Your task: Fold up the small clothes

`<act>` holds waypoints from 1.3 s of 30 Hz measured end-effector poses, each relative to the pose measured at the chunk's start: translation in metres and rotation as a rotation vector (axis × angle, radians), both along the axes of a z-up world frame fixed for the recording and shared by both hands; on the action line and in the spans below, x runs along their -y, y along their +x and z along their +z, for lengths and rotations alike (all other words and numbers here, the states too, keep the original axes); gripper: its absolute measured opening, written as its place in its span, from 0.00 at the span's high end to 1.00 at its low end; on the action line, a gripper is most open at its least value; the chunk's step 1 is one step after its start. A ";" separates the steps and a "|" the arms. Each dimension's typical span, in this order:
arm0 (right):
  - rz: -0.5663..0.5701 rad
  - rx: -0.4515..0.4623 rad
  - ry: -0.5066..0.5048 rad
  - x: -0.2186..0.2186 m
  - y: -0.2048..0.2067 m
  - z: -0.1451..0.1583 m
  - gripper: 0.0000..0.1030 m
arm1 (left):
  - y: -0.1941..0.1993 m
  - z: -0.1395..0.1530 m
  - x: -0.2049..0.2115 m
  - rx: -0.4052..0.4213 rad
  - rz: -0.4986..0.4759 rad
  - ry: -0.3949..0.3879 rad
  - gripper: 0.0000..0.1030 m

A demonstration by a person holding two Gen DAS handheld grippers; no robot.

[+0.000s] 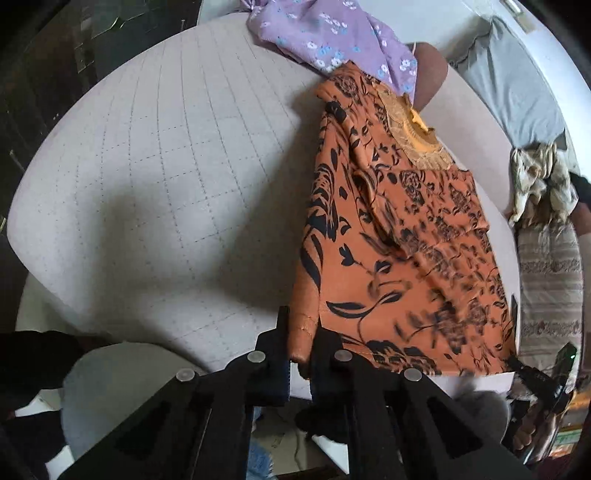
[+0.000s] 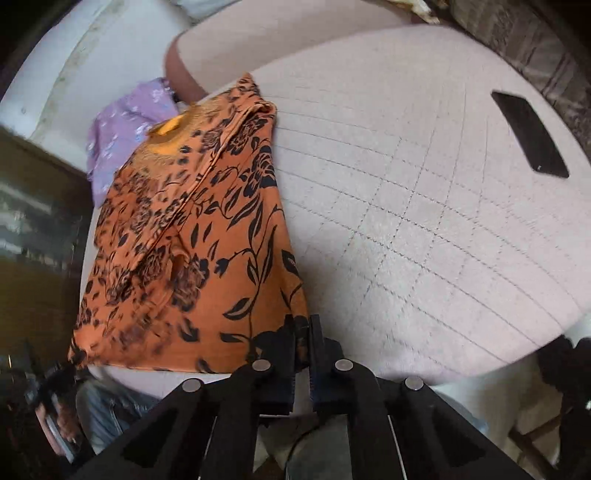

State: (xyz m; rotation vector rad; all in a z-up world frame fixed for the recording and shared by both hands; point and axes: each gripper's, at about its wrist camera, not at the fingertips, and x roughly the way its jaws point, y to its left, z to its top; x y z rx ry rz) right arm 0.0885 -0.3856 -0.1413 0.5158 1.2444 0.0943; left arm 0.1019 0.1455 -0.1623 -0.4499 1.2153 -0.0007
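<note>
The orange floral garment (image 1: pixel 399 236), spread on the quilted bed (image 1: pixel 155 177), was gripped at its near hem corners — narrow jaws of the left gripper (image 1: pixel 301 347) and right gripper (image 2: pixel 303 343) pinched on fabric.

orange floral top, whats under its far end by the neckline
The orange floral top lies on the quilted pink surface. Its collar end touches the purple floral garment, apparently overlapping its edge; which lies on top is unclear. Anything beneath the top is covered.
</note>
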 end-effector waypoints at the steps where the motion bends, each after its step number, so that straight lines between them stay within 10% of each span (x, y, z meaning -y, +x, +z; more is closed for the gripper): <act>1: 0.020 -0.005 -0.028 -0.005 -0.002 0.000 0.95 | 0.004 -0.005 0.002 -0.014 -0.006 0.036 0.93; 9: -0.011 -0.187 -0.079 -0.009 0.033 -0.056 0.91 | 0.026 -0.045 0.010 -0.116 0.014 0.088 0.86; 14: -0.050 -0.076 0.015 0.013 0.025 -0.035 0.86 | 0.017 -0.005 0.017 0.032 -0.012 0.162 0.51; 16: -0.069 0.035 0.043 0.017 0.018 -0.008 0.67 | 0.017 0.018 0.022 0.108 -0.031 0.157 0.42; 18: -0.071 0.169 0.063 0.015 0.013 0.021 0.22 | 0.024 0.040 0.029 0.178 -0.042 0.155 0.33; 26: 0.060 0.417 0.075 -0.026 0.081 0.091 0.21 | 0.113 0.090 0.068 0.293 -0.149 0.202 0.24; 39: 0.208 0.355 0.042 -0.059 0.261 0.066 0.22 | 0.307 0.061 0.066 0.242 -0.140 0.248 0.24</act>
